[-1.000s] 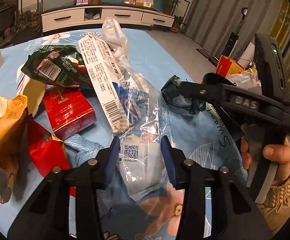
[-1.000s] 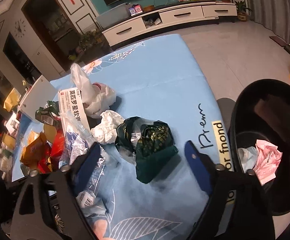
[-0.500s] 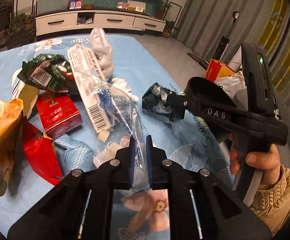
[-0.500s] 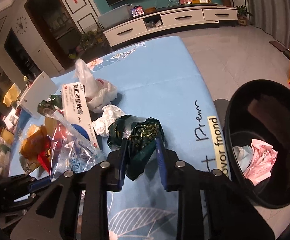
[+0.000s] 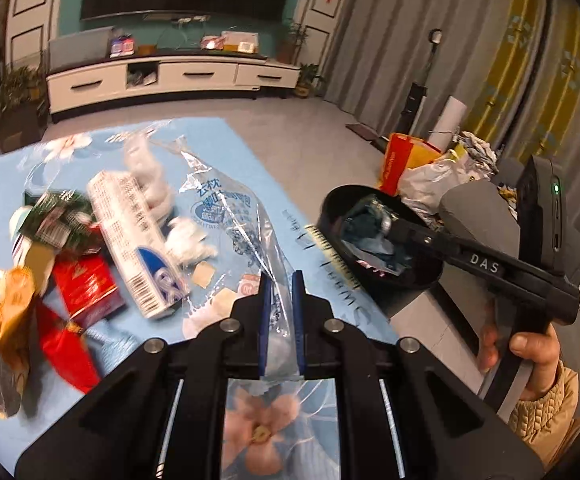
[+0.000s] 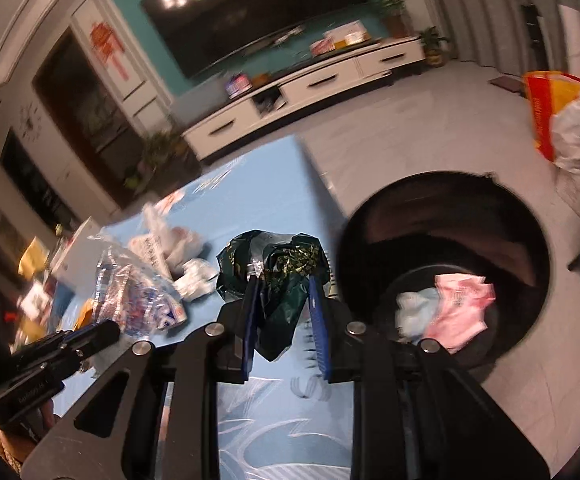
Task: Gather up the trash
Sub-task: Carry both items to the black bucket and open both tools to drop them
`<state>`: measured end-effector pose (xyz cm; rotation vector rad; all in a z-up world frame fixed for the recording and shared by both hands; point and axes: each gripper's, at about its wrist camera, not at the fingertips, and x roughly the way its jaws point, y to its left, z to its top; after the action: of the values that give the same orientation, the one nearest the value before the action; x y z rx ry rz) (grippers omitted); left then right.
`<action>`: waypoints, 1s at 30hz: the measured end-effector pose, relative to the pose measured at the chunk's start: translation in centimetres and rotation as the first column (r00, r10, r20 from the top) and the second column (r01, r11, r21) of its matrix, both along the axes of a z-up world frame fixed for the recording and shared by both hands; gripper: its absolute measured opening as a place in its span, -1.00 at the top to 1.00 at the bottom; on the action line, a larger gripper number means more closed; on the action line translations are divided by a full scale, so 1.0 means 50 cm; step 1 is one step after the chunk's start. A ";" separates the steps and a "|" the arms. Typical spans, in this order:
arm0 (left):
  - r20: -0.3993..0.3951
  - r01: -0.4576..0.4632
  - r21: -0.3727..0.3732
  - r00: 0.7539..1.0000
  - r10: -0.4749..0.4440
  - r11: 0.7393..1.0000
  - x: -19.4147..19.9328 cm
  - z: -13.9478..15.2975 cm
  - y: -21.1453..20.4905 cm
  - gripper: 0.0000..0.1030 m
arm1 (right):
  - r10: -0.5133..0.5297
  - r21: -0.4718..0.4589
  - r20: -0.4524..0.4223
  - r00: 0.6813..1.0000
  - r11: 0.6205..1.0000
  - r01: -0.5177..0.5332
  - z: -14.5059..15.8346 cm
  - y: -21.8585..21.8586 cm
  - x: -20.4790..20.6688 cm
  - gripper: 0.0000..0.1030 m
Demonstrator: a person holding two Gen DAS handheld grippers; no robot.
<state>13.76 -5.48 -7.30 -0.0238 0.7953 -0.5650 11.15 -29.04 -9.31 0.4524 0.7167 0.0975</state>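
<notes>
Covering the surface (image 5: 246,148) is a blue flowered cloth, littered toward its left edge with boxes and wrappers. Beside its right edge stands a black bin (image 6: 442,264) holding pink and pale scraps. Left tongs (image 5: 277,292) are clamped on a clear printed plastic bag (image 5: 226,208) that trails out over the cloth. Right tongs (image 6: 284,296), jaws closing, grip a dark green crumpled wrapper (image 6: 286,264) near that edge, just beside the bin's rim.

We see a table under a light-blue floral cloth (image 5: 226,136). On it lie a white printed carton (image 5: 130,236), crumpled tissue (image 5: 188,238), a red box (image 5: 86,286), a golden bag (image 5: 4,320) and a green packet (image 5: 56,220).
</notes>
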 end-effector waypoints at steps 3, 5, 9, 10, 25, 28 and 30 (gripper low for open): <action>0.027 0.036 0.005 0.999 -0.036 0.999 0.009 0.019 -0.044 0.78 | -0.068 0.010 0.011 0.998 0.998 0.068 0.000 -0.055 -0.023 0.51; 0.043 0.059 0.003 0.997 -0.059 0.998 0.016 0.031 -0.071 0.78 | -0.107 0.014 0.012 0.994 0.994 0.107 -0.002 -0.084 -0.035 0.51; 0.058 0.125 -0.005 0.990 -0.125 0.992 0.038 0.046 -0.150 0.77 | -0.171 0.016 0.008 0.985 0.985 0.171 -0.012 -0.128 -0.045 0.51; 0.059 0.145 -0.005 0.988 -0.145 0.989 0.044 0.044 -0.172 0.76 | -0.183 0.016 0.005 0.983 0.983 0.183 -0.015 -0.137 -0.047 0.51; -0.026 0.244 0.087 0.970 -0.243 0.966 0.152 -0.055 -0.395 -0.21 | -0.298 0.024 -0.065 0.952 0.954 0.300 -0.087 -0.237 0.010 0.15; -0.027 0.241 0.081 0.971 -0.239 0.967 0.151 -0.060 -0.387 -0.48 | -0.308 0.044 -0.077 0.948 0.949 0.311 -0.095 -0.245 0.006 0.13; -0.028 0.234 0.068 0.972 -0.232 0.970 0.145 -0.061 -0.371 -0.72 | -0.308 0.046 -0.079 0.948 0.949 0.312 -0.095 -0.245 -0.002 0.04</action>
<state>20.98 -24.04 -10.34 0.1310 0.8428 -0.7593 11.06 -41.28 -14.08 0.6220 0.7052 -0.1953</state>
